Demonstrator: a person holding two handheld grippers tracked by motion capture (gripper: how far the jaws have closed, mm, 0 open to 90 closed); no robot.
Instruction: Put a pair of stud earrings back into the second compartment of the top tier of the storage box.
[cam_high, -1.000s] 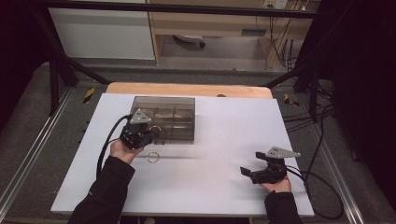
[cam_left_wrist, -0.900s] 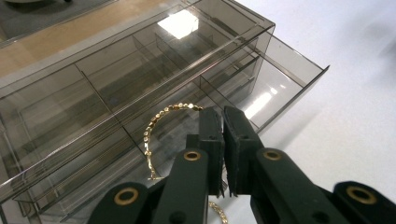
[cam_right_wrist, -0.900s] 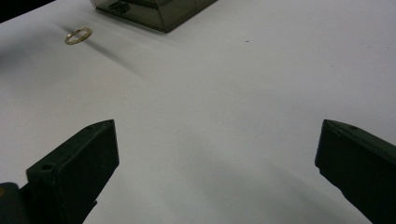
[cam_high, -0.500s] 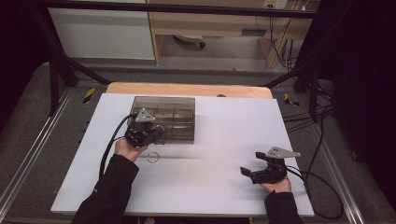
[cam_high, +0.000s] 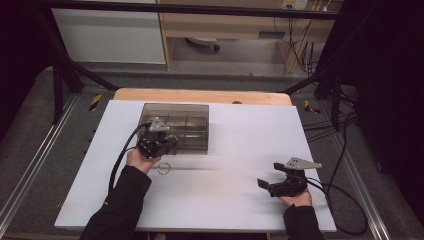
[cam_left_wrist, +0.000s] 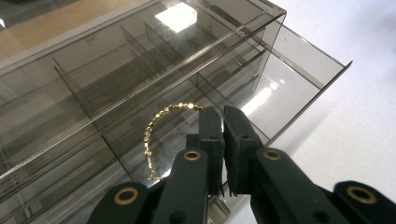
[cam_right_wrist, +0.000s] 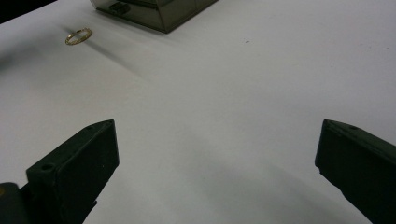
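1. Two hand-held grippers work over a white bench (cam_high: 225, 200), one in each of the person's hands.
2. The left hand-held gripper (cam_left_wrist: 223, 116) has its jaws pressed nearly together, pinching one end of a gold bead bracelet (cam_left_wrist: 156, 130).
3. The bracelet curves out from the jaw tips to the left and hangs down in an arc in the left gripper view, just over the smoky clear plastic organizer box (cam_left_wrist: 116, 70).
4. The box is split by thin walls into several compartments, and a drawer (cam_left_wrist: 299, 79) of the same smoky plastic stands pulled out at its near side.
5. I cannot tell from the pictures which compartment lies under the bracelet.
6. In the high view the left hand-held gripper (cam_high: 159, 142) sits at the front edge of the box (cam_high: 187, 117), on the left half of the bench.
7. A second piece, a small gold ring (cam_high: 164, 169), lies flat on the bench just in front of the box and close to the left hand.
8. The same ring (cam_right_wrist: 78, 36) shows far off in the right gripper view, near the corner of the box (cam_right_wrist: 159, 11).
9. The right hand-held gripper (cam_right_wrist: 217, 154) has its jaws spread wide with bare bench between them.
10. In the high view the right hand-held gripper (cam_high: 267, 185) sits low near the front right of the bench, well apart from the box and the ring.
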